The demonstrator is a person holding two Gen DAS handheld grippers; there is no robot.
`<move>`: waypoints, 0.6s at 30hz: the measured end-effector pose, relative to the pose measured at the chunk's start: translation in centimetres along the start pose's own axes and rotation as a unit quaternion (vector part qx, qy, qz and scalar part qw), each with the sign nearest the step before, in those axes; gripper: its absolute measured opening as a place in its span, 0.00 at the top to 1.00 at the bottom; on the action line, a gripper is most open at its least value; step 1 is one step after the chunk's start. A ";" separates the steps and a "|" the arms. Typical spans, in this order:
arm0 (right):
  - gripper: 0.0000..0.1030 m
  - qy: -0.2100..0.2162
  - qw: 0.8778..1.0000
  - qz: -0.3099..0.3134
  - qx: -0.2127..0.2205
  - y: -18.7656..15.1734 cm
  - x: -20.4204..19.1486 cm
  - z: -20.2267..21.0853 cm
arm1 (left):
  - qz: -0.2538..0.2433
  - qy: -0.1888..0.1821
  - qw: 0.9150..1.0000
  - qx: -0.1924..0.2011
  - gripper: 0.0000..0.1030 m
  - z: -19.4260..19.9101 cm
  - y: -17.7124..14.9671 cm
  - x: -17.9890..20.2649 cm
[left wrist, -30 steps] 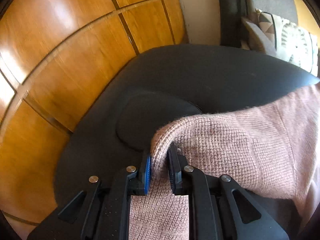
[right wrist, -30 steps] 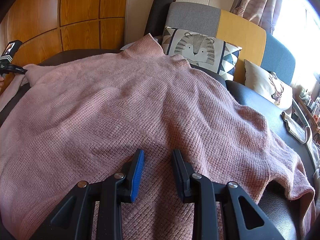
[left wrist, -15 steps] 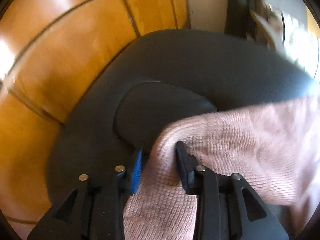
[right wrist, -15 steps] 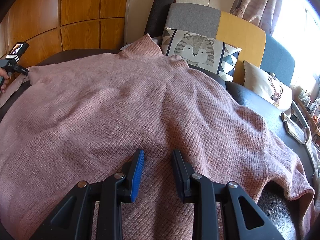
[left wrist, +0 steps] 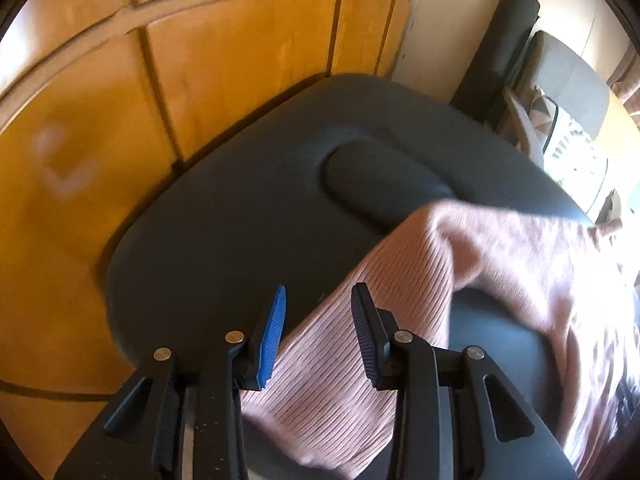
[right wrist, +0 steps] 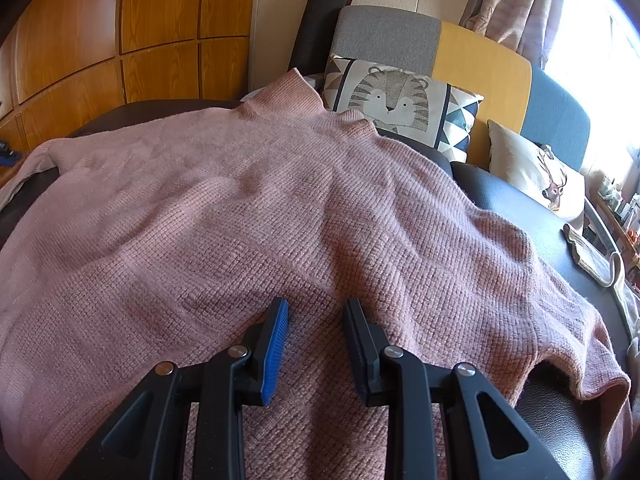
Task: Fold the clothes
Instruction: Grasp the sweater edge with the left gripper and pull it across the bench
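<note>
sweater [right wrist: 280,216]: pink knit, spread flat over dark couch [right wrist: 516,204], collar far end by tiger pillow [right wrist: 396,100], hem near the r gripper.
sleeve [left wrist: 352,340]: ribbed, runs diagonally from near-low edge of left view up-right toward body of knit; long axis roughly in line w/ the l gripper fingers, tilted a bit right.
l gripper [left wrist: 318,300]: jaws part-open, narrow-ish gap; sleeve lies between/below them, pads look clear of cloth, no pinch visible. blurred view, so contact w/ right pad hard to rule out.
r gripper [right wrist: 316,312]: jaws part-open, nothing clamped; hovers just over lower-mid body of sweater, tips near or on the knit, cannot tell which.
key relation: sleeve sits directly under l jaws, offset toward right pad; shoulder end lies up-right, cuff end toward camera, out of view. l hand far nearer the sleeve than r.
other sleeve [right wrist: 580,344]: droops off couch edge at right, near r gripper side.
step (guess): sleeve laid out, fold-in across body likely next.
next needs: re-grip sleeve across its width, then carry toward sweater centre, i.e. rightward in left view.
risk: loose knit may slip or bunch if pinched at one edge only.
backdrop: wood panels [left wrist: 120,120] left, curtain [right wrist: 516,8] right.
</note>
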State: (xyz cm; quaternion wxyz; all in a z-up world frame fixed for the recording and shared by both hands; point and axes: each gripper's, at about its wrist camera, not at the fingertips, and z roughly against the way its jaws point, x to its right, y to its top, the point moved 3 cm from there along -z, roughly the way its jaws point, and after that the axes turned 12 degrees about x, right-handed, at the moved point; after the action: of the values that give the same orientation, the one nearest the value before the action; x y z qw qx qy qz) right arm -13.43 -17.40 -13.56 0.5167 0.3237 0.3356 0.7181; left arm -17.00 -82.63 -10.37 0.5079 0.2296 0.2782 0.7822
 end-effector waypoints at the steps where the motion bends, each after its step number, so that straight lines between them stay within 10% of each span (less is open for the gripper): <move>1: 0.72 0.000 1.000 0.001 0.000 0.0 0.0 0.0 | -0.005 0.003 1.000 -0.006 0.64 0.0 -0.7 -0.2; 7: 0.73 -0.004 1.000 0.007 -0.001 0.0 -0.2 0.0 | -0.072 0.033 0.996 -0.031 0.60 -2.1 -2.9 0.8; 9: 0.73 -0.006 1.000 0.010 -0.001 0.0 -0.2 0.0 | -0.072 0.017 0.997 -0.031 0.93 -2.3 -2.6 1.1; 18: 0.73 -0.011 1.000 0.017 -0.001 -0.1 -0.4 -0.1 | -0.104 0.105 0.987 0.056 0.94 -2.1 3.2 1.1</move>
State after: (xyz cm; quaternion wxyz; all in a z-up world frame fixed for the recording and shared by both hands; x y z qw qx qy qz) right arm -13.33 -17.76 -13.71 0.5087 0.3362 0.3238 0.7234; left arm -20.85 -83.11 -9.70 0.5408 0.1440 0.3958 0.7281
